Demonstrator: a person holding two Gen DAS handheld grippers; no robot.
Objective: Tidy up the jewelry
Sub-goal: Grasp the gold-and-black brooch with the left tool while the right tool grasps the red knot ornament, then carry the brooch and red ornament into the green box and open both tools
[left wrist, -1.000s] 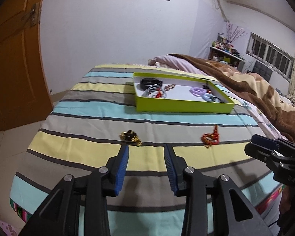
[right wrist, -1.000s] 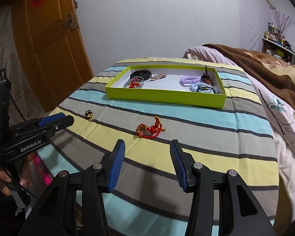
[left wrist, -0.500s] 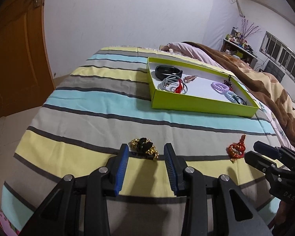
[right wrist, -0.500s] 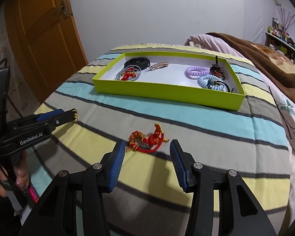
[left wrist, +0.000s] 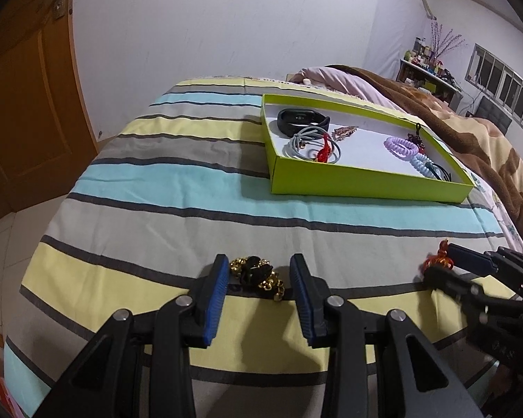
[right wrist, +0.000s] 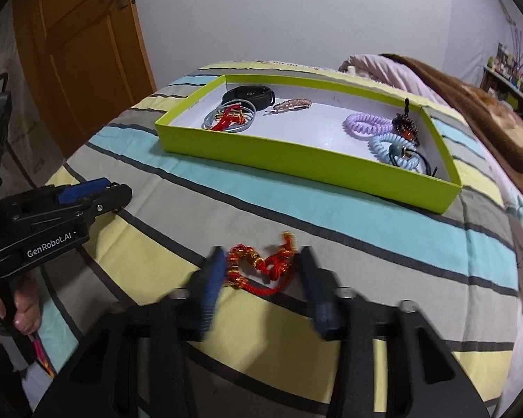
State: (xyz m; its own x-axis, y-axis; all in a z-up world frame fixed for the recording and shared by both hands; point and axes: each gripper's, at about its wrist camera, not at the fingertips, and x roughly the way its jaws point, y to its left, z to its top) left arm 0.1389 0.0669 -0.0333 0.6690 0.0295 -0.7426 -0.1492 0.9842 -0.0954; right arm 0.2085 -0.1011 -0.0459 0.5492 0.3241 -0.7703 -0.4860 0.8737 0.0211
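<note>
The gold-and-black ornament (left wrist: 258, 276) is bracketed by the closing left claw (left wrist: 258, 278), the red knotted bracelet (right wrist: 261, 266) by the closing right claw (right wrist: 259, 278); neither is pinched yet. The bedsheet (left wrist: 177, 181) may be snagged; the green tray (left wrist: 366, 183) lies at one o'clock.

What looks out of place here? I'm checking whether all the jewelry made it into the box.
Two pieces lie loose on the striped bedspread, outside the green box: a gold-and-black bracelet between the closing jaws of the left gripper, and a red knotted-cord bracelet between the closing jaws of the right gripper. Nothing looks damaged.
</note>
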